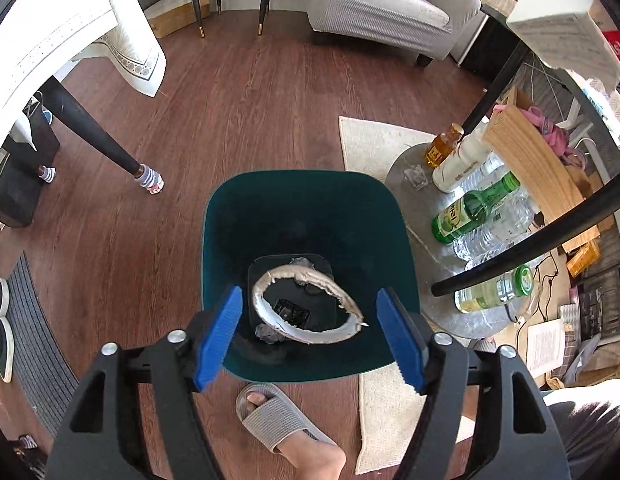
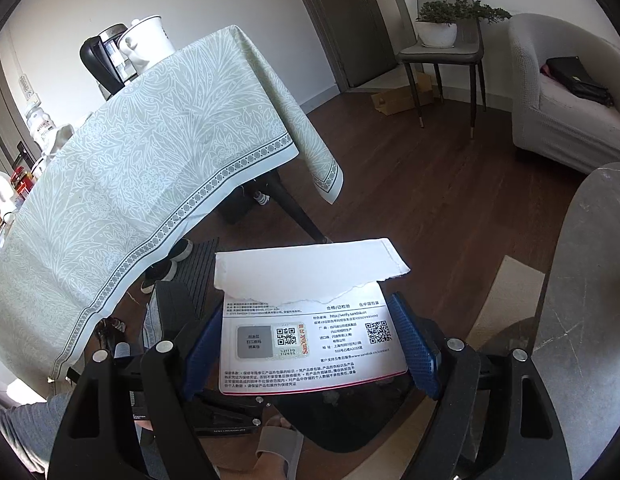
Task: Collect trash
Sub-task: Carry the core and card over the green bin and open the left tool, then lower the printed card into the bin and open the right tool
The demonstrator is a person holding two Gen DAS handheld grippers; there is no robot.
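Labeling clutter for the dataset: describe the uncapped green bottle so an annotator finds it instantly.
Find the dark teal bin on the wood floor; right of it sits a round grey table crowded with bottles. The uncapped green bottle lies on its side among clear water bottles, with a green apple label.

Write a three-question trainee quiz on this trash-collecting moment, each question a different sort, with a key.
1. True or false: the left hand-held gripper holds a bottle over the bin.
2. What sits between the pads of the right hand-held gripper?
A. a torn printed card
B. a cup
C. a slipper
3. Fill in: inside the bin lies a torn ____-shaped scrap.

Key
1. False: its jaws stand open and empty above the bin.
2. A: the torn printed card, with QR codes on it.
3. Ring.
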